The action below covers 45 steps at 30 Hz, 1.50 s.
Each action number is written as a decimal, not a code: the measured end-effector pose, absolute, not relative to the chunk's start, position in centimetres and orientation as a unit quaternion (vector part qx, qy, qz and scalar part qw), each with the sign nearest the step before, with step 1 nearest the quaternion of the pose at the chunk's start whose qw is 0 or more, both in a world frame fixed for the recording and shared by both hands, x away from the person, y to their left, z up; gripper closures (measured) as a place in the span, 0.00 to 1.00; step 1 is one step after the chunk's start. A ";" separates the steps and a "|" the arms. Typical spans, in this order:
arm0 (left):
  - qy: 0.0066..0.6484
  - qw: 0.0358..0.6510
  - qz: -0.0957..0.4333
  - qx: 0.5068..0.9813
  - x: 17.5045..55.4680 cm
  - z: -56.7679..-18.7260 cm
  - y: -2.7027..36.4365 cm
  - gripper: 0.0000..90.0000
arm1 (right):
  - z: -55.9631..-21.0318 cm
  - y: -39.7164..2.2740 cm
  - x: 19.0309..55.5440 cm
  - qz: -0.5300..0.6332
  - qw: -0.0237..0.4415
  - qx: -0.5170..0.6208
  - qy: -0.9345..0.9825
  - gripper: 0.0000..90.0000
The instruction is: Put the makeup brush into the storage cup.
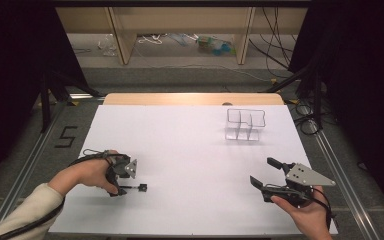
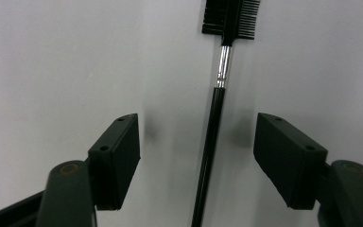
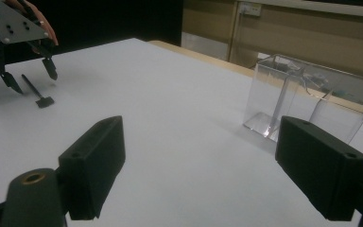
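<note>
A thin black brow brush (image 1: 136, 188) with a comb head lies flat on the white table (image 1: 190, 160), front left. My left gripper (image 1: 117, 184) stands over its handle, pointing down. In the left gripper view the handle (image 2: 211, 142) runs between the open jaws without touching either, and the comb head (image 2: 231, 19) lies beyond them. My left gripper (image 2: 196, 156) is open. My right gripper (image 1: 264, 171) is open and holds nothing at the front right. A clear acrylic organizer (image 1: 245, 124) with several compartments stands at the back right; in the right gripper view this organizer (image 3: 307, 99) sits past the open gripper (image 3: 198, 165).
The right gripper view shows the left gripper (image 3: 26, 71) far off with the brush (image 3: 38, 94) under it. The table's wooden far edge (image 1: 192, 98) lies behind the organizer. Cables and shelving legs sit on the floor beyond.
</note>
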State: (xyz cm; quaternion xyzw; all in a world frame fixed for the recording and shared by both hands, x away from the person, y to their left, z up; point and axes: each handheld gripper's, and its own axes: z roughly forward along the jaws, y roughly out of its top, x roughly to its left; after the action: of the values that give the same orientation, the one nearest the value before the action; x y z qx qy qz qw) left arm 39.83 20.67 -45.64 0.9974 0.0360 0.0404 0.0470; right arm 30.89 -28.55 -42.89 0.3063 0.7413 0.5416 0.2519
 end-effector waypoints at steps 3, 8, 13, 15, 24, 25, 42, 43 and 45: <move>0.027 0.043 0.036 0.998 39.9 -45.6 20.4 0.41 | -42.9 -28.6 30.9 0.540 0.253 0.306 0.742 0.20; 0.023 0.043 0.031 0.998 40.0 -45.7 20.0 0.45 | -43.0 -28.5 30.9 0.543 0.253 0.305 0.740 0.21; 0.015 0.040 0.021 0.999 40.1 -45.8 19.6 0.50 | -42.7 -28.7 30.7 0.526 0.243 0.314 0.752 0.21; 0.015 0.041 0.020 0.999 40.1 -45.9 19.5 0.50 | -42.8 -28.7 30.7 0.526 0.245 0.313 0.752 0.21; 0.014 0.034 0.008 0.999 40.3 -46.1 19.2 0.55 | -43.0 -28.4 30.8 0.542 0.236 0.313 0.744 0.21; 0.013 0.033 0.004 0.999 40.3 -46.1 19.2 0.56 | -42.9 -28.5 30.7 0.533 0.239 0.314 0.749 0.21; 0.010 0.017 -0.005 1.000 40.6 -46.1 18.5 0.77 | -43.0 -28.5 30.9 0.536 0.250 0.305 0.746 0.21; 0.004 0.012 -0.003 1.000 40.6 -46.0 18.5 0.78 | -43.0 -28.5 30.9 0.536 0.250 0.305 0.746 0.21; 0.002 0.012 -0.003 1.000 40.5 -46.0 18.5 0.81 | -43.0 -28.5 30.9 0.536 0.248 0.306 0.747 0.21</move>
State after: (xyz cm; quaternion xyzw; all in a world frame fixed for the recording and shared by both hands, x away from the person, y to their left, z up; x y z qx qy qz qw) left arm 40.51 18.47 -46.05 0.9999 0.0024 -0.0026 0.0125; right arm 30.86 -28.49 -42.97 0.3059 0.7466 0.5362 0.2479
